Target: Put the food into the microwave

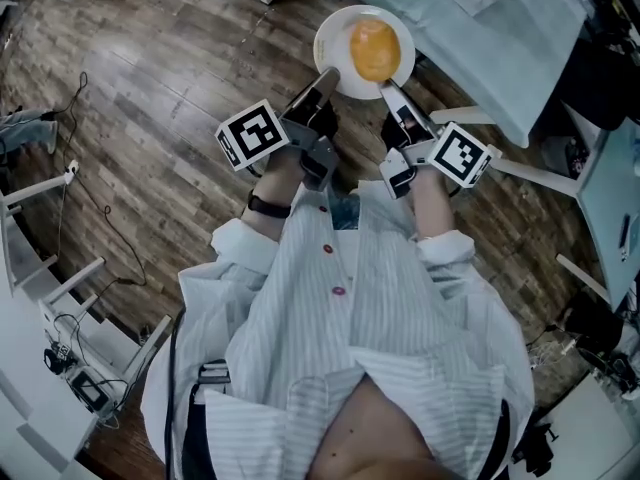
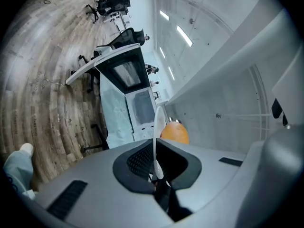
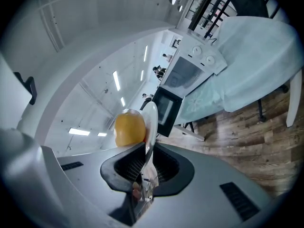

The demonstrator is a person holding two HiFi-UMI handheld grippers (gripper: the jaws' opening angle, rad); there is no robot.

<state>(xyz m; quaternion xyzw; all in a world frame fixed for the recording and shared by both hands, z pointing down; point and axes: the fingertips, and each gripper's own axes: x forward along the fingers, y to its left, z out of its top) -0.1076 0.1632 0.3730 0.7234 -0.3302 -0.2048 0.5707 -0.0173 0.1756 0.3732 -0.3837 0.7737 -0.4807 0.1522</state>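
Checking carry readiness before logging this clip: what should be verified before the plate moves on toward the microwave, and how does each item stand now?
1. Left gripper shut on the plate rim: ok.
2. Right gripper shut on the opposite rim: ok.
3. Food sitting on the plate, away from its edge: ok.
4. Plate held level: cannot tell.
5. Microwave on the table ahead, door looks swung open: ok.
6. Microwave interior free: cannot tell.
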